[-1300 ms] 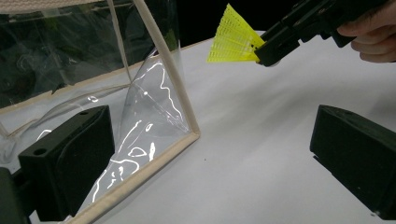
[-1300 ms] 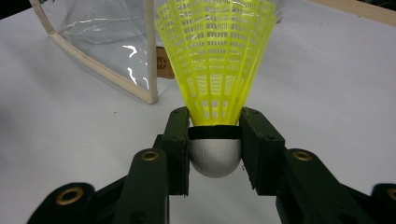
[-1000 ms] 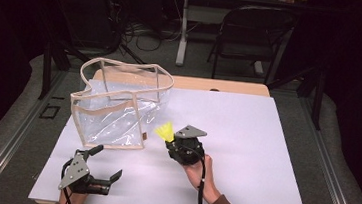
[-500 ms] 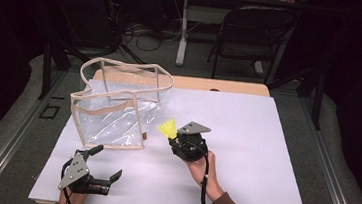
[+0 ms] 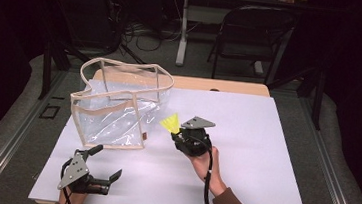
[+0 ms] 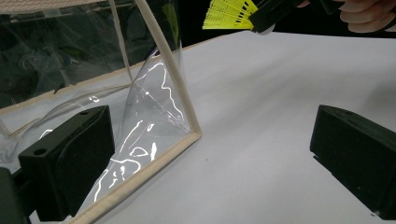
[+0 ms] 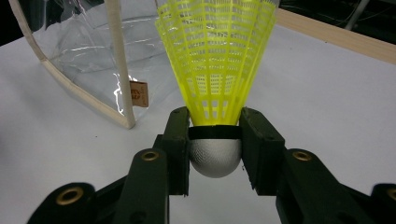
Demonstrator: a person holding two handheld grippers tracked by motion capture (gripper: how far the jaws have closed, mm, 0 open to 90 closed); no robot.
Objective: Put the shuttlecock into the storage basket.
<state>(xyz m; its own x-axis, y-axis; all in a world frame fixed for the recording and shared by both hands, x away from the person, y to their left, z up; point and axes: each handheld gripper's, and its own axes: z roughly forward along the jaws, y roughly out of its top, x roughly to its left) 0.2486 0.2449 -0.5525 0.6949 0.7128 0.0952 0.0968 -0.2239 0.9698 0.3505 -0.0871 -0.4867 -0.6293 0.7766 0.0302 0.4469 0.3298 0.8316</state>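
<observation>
A yellow shuttlecock (image 7: 215, 60) with a silver-grey cork sits clamped between the jaws of my right gripper (image 7: 215, 144), skirt pointing away from the hand. From above, that shuttlecock (image 5: 171, 123) hangs just right of the clear plastic bag (image 5: 115, 107) with beige trim, with the right gripper (image 5: 180, 132) over the middle of the white table. My left gripper (image 5: 106, 164) rests near the front left edge, jaws wide apart and empty. In the left gripper view the bag's corner (image 6: 187, 116) stands between its fingers (image 6: 70, 158), and the shuttlecock (image 6: 231, 14) shows at top.
The white tabletop (image 5: 265, 140) spreads to the right of the bag. A wooden strip (image 5: 220, 86) runs along the far edge. Beyond it stand a dark chair (image 5: 256, 34) and cables on the floor.
My right gripper has shifted slightly right and toward the front with the shuttlecock held in it. The left gripper has stayed put.
</observation>
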